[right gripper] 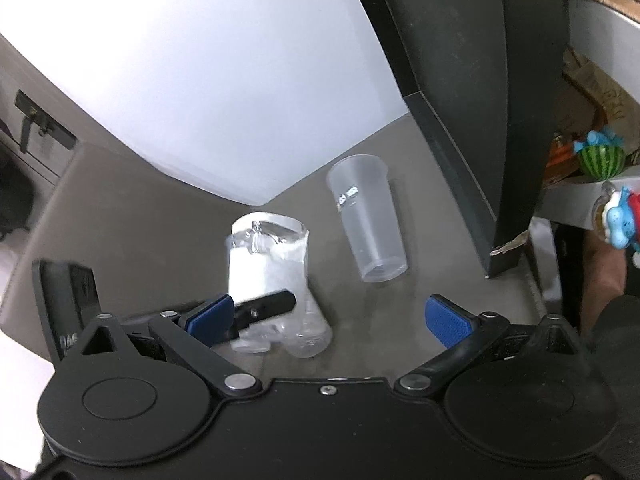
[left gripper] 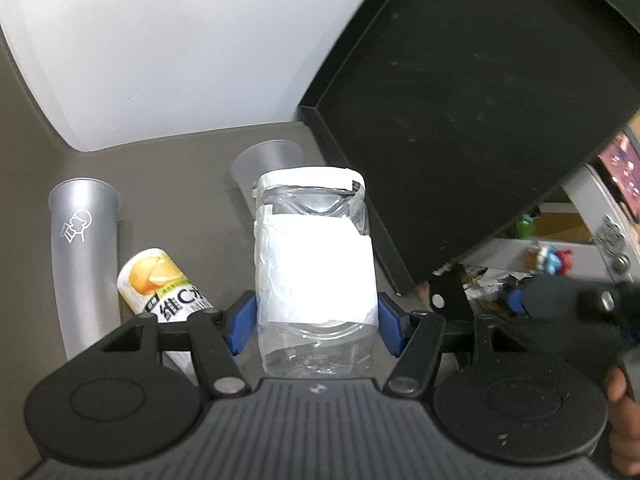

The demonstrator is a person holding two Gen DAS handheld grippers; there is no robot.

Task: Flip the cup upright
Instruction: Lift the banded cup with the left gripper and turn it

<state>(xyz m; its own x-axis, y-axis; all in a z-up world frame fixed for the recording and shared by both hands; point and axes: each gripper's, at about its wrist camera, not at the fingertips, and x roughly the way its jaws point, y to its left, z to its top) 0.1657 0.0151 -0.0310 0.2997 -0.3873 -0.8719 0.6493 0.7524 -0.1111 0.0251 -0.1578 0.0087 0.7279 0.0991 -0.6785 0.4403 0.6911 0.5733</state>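
Observation:
A clear plastic cup point(left gripper: 314, 256) with white paper taped round it and white tape on its rim stands upright on the brown table, mouth up. My left gripper point(left gripper: 316, 322) has its blue pads against the cup's two sides, low on its body. The same cup shows in the right wrist view point(right gripper: 272, 276) with the left gripper's finger across it. My right gripper point(right gripper: 328, 318) is open and empty, just right of that cup and in front of a frosted plastic cup point(right gripper: 368, 216) that stands upright.
A tall grey tumbler point(left gripper: 82, 256) and an orange-printed drink can point(left gripper: 164, 284) stand left of the held cup. The frosted cup point(left gripper: 266, 160) is behind it. A big black box point(left gripper: 460, 100) stands at the right, a white wall panel point(left gripper: 160, 48) at the back.

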